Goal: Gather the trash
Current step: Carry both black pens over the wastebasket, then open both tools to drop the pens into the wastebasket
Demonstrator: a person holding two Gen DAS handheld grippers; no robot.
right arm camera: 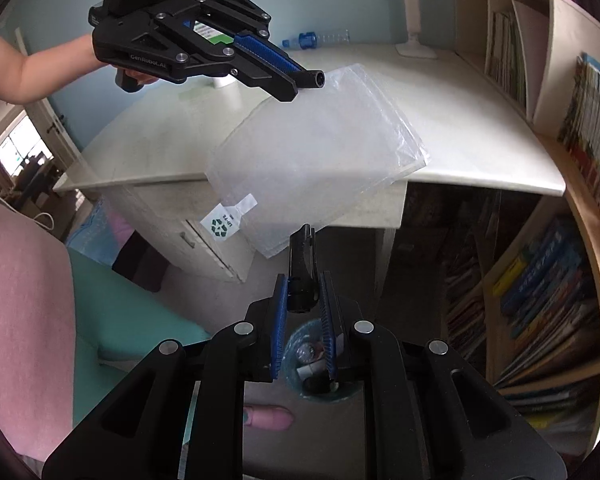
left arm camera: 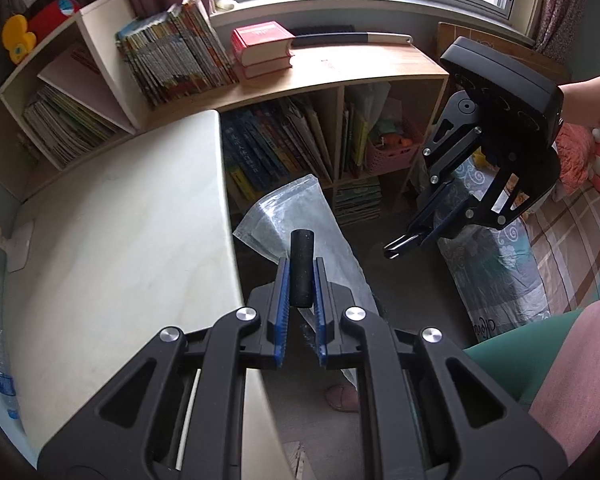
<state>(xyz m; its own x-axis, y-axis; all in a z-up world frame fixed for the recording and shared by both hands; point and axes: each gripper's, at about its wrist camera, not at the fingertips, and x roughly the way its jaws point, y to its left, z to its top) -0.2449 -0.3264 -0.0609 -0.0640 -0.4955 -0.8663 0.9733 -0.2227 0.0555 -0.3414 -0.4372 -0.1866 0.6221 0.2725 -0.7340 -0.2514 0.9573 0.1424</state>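
A clear plastic bag (right arm camera: 312,152) with a recycling label hangs in the air past the desk edge; in the left wrist view it (left arm camera: 300,216) shows behind my left fingers. My left gripper (left arm camera: 302,280) is shut on a black tube, and the bag appears to hang from that tube; the gripper also shows in the right wrist view (right arm camera: 300,80). My right gripper (right arm camera: 304,296) is shut on a black clip-like tool just below the bag's lower edge; it also shows in the left wrist view (left arm camera: 420,236). A small trash bin (right arm camera: 312,364) with rubbish inside stands on the floor beneath my right gripper.
A white desk (left arm camera: 120,240) lies to the left, with a water bottle (right arm camera: 320,38) and a lamp base (right arm camera: 414,50) on it. Bookshelves (left arm camera: 292,148) stand behind and beside. A bed (left arm camera: 560,248) is at the right. A slippered foot (right arm camera: 268,416) is on the floor.
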